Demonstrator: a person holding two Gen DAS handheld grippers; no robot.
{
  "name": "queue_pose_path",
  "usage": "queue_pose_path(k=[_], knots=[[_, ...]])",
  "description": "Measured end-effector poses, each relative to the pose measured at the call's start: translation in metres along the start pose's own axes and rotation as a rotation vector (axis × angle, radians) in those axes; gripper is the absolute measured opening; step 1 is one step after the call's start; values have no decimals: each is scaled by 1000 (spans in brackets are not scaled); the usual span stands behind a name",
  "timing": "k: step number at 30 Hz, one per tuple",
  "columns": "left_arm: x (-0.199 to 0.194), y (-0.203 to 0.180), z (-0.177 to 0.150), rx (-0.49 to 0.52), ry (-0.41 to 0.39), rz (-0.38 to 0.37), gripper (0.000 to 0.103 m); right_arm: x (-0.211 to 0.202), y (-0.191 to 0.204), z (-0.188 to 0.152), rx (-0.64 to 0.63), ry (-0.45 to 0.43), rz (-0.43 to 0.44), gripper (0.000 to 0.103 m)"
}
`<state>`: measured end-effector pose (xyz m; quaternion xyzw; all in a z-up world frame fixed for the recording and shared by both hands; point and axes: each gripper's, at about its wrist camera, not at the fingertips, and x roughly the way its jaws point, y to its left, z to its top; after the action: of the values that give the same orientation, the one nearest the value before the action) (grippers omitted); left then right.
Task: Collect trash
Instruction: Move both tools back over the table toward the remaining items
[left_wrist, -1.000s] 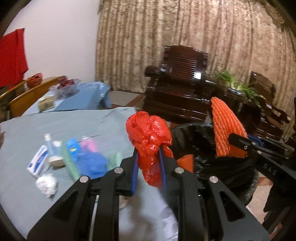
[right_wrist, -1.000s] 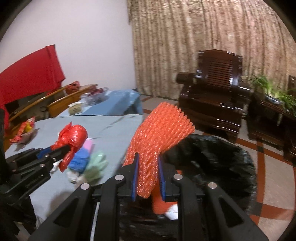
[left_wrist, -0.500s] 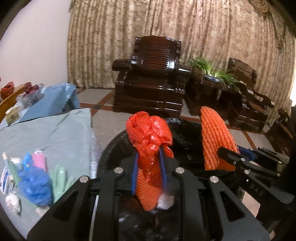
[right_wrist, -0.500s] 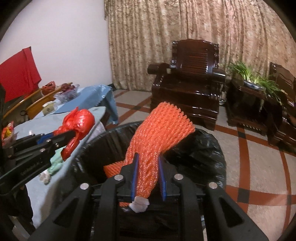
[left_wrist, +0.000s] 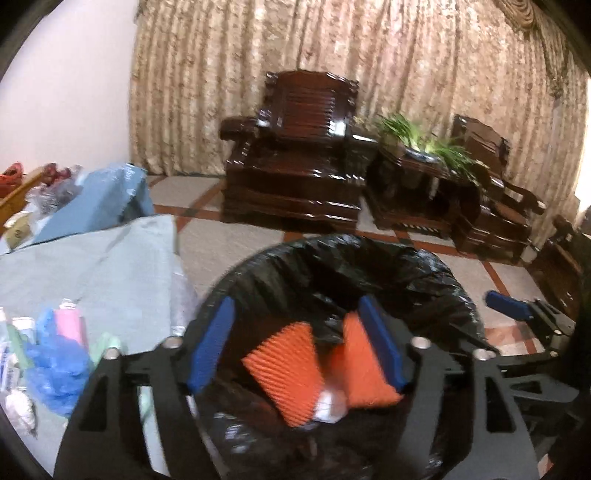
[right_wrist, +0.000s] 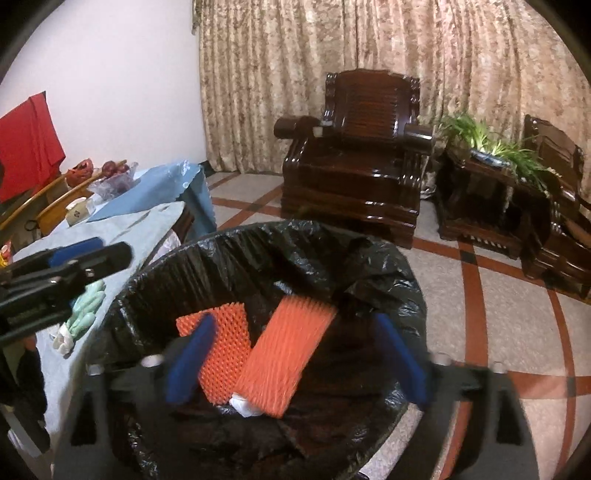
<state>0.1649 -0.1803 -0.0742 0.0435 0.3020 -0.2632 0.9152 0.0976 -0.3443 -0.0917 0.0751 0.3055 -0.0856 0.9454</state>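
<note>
Both my left gripper (left_wrist: 295, 343) and right gripper (right_wrist: 295, 358) have just opened wide and empty over the bin (right_wrist: 369, 251), whose dark bottom I can't make out beneath two orange foam nets (right_wrist: 284, 354).

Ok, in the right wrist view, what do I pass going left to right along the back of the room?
Red cloth → blue-covered table → dark wooden armchair → potted green plant → second wooden chair.
</note>
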Motion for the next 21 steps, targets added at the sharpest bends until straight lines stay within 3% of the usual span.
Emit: queue_pose_path(k=[1,6,21], knots=[[-4,3,1,-5,-8,10,81,-2,2,0,7,2,8,96],[-37,32,2,-28,-54,87,91,-14,19,6,30,-20,65,97],[-138,144,-45,-153,-79,389,91,-21,145,13,-85,-44,304,97]])
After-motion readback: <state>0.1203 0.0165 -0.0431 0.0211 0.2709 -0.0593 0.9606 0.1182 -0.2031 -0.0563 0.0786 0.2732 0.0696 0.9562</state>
